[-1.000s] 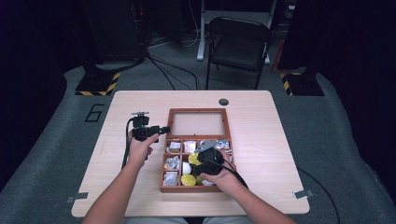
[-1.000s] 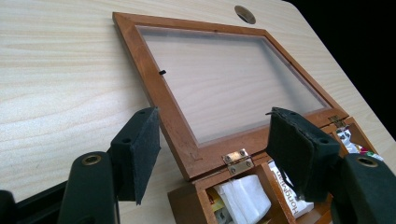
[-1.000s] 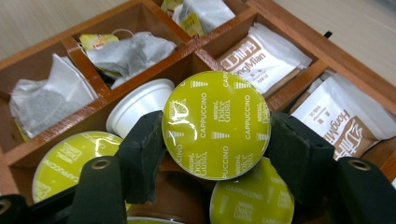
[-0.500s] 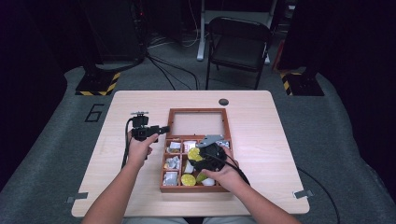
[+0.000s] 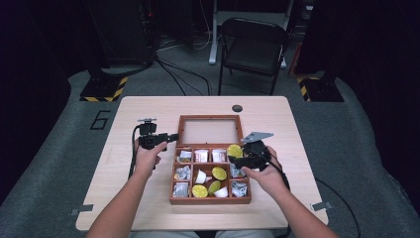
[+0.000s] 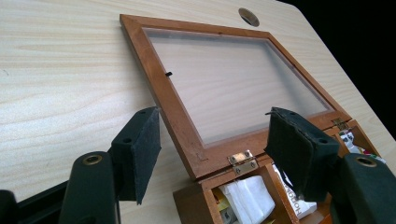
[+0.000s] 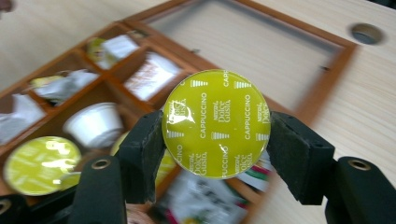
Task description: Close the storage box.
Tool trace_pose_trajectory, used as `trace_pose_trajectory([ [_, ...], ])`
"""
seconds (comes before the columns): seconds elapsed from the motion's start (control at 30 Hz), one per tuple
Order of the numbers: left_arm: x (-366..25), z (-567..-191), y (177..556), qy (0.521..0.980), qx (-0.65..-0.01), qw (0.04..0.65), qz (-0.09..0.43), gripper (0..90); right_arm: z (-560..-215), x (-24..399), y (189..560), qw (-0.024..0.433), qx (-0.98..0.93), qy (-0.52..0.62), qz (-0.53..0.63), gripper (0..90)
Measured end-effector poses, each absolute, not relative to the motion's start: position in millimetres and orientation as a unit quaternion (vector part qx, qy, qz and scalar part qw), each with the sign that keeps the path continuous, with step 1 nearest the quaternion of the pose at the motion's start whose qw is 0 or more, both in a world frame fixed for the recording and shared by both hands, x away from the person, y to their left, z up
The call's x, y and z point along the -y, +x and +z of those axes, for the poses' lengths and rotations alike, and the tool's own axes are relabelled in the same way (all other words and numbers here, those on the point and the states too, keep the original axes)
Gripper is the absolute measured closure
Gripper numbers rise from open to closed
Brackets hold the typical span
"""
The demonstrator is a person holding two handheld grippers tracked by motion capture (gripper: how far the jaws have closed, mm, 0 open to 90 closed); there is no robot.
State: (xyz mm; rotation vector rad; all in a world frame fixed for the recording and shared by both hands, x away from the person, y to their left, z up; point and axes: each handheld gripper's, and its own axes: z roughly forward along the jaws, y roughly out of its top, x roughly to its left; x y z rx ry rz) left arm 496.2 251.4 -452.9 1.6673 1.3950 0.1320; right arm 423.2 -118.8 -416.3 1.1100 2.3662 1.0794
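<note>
Between the pads of the right gripper (image 7: 215, 140) a yellow-green coffee capsule (image 7: 216, 123) is sitting clamped, foil lid facing the camera (print reads "Cappuccino"), jaws about half apart and pressing on its rim from both sides. In the high view the right gripper (image 5: 236, 157) is holding the capsule (image 5: 235, 150) above the top right corner of the wooden box (image 5: 210, 200), over the back row of compartments. Under it the box is showing other capsules (image 5: 219, 173), a white cup (image 5: 200, 176) and paper sachets (image 5: 201, 155) in separate compartments; background in the right gripper view is blurring. The glass lid (image 5: 210, 131) is lying open flat on the table (image 5: 297, 148), hinged at the box's far edge. The left gripper (image 5: 171, 137) is hovering at the box's top left corner, jaws half open with nothing in them; in its own view the left gripper (image 6: 212, 149) is straddling the lid frame (image 6: 163, 88) and a brass hinge (image 6: 243, 160) without touching. A chair (image 5: 252, 44) is standing beyond the table.
</note>
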Motion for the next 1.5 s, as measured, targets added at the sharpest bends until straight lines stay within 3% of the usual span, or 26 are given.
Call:
trace_pose_trajectory([
  [0.4, -252, -454, 497, 0.678, -0.567, 0.464, 0.056, 34.8, -432, 199, 442, 0.196, -0.786, 0.475, 0.344, 37.1],
  [0.63, -251, -454, 497, 0.684, -0.565, 0.459, 0.055, 34.8, -458, 227, 450, 0.191, -0.765, 0.522, 0.324, 37.2],
  [1.5, -250, -456, 498, 0.679, -0.57, 0.459, 0.056, 34.9, -491, 255, 455, 0.186, -0.741, 0.574, 0.296, 36.8],
])
